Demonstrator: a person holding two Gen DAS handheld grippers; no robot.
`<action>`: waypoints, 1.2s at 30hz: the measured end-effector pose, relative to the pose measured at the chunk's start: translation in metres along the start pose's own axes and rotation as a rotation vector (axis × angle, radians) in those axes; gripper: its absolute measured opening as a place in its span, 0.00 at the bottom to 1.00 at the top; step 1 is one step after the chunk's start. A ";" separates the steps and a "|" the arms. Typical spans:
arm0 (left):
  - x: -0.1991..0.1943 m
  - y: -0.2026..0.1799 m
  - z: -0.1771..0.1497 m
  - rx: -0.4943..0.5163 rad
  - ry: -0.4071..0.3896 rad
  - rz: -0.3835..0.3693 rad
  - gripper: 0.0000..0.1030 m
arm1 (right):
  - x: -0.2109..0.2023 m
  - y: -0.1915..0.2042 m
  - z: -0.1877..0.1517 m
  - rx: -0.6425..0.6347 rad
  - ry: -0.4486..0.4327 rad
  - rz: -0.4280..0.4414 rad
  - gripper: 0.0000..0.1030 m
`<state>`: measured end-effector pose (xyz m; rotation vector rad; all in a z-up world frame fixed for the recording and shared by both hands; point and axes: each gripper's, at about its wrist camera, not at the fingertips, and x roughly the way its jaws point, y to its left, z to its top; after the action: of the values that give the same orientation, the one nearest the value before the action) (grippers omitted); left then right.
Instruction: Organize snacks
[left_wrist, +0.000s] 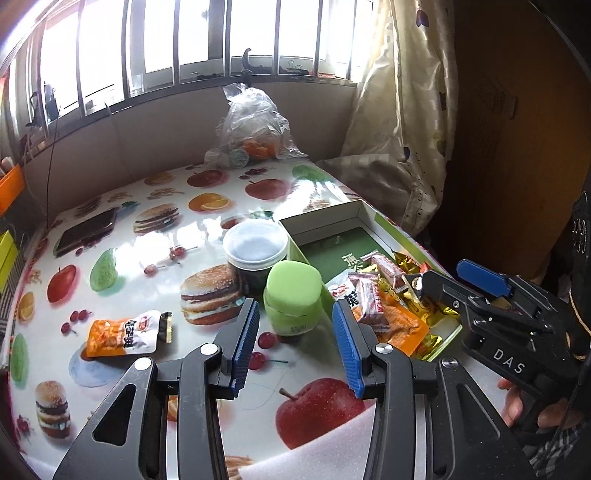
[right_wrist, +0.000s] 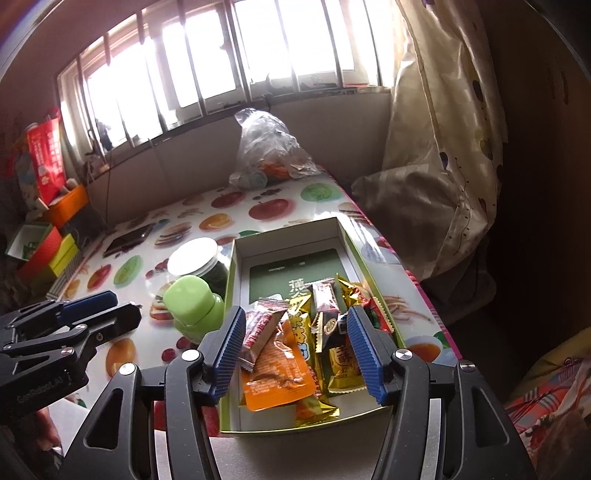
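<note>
An open green box (left_wrist: 325, 210) (right_wrist: 288, 230) on the fruit-print table holds a pile of wrapped snacks (left_wrist: 384, 295) (right_wrist: 295, 332) in orange, gold and red. One orange snack packet (left_wrist: 125, 334) lies alone on the table to the left. My left gripper (left_wrist: 295, 350) hangs open over the table with nothing between its blue pads, just short of a green-lidded jar (left_wrist: 293, 295) (right_wrist: 194, 301). My right gripper (right_wrist: 295, 354) stands open above the snack pile at the box's near end, gripping nothing. Each gripper also shows in the other's view: the right gripper (left_wrist: 461, 284), the left gripper (right_wrist: 103, 306).
A dark jar with a white lid (left_wrist: 255, 245) (right_wrist: 195, 260) stands behind the green one, against the box's left wall. A clear plastic bag (left_wrist: 255, 125) sits at the table's far edge, a phone (left_wrist: 86, 230) at the left. Curtain (right_wrist: 436, 147) hangs right; coloured boxes (right_wrist: 55, 251) lie left.
</note>
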<state>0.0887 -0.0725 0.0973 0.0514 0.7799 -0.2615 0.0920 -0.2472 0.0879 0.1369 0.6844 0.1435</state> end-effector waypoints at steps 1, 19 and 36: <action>-0.002 0.004 -0.001 -0.005 -0.002 0.001 0.42 | -0.001 0.004 0.001 -0.005 -0.004 0.005 0.55; -0.025 0.076 -0.019 -0.111 -0.007 0.094 0.42 | 0.020 0.094 0.003 -0.168 0.031 0.148 0.55; -0.031 0.189 -0.064 -0.355 0.031 0.209 0.42 | 0.096 0.218 -0.013 -0.483 0.199 0.334 0.55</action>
<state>0.0707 0.1255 0.0642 -0.1974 0.8348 0.0778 0.1380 -0.0154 0.0566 -0.2325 0.8024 0.6433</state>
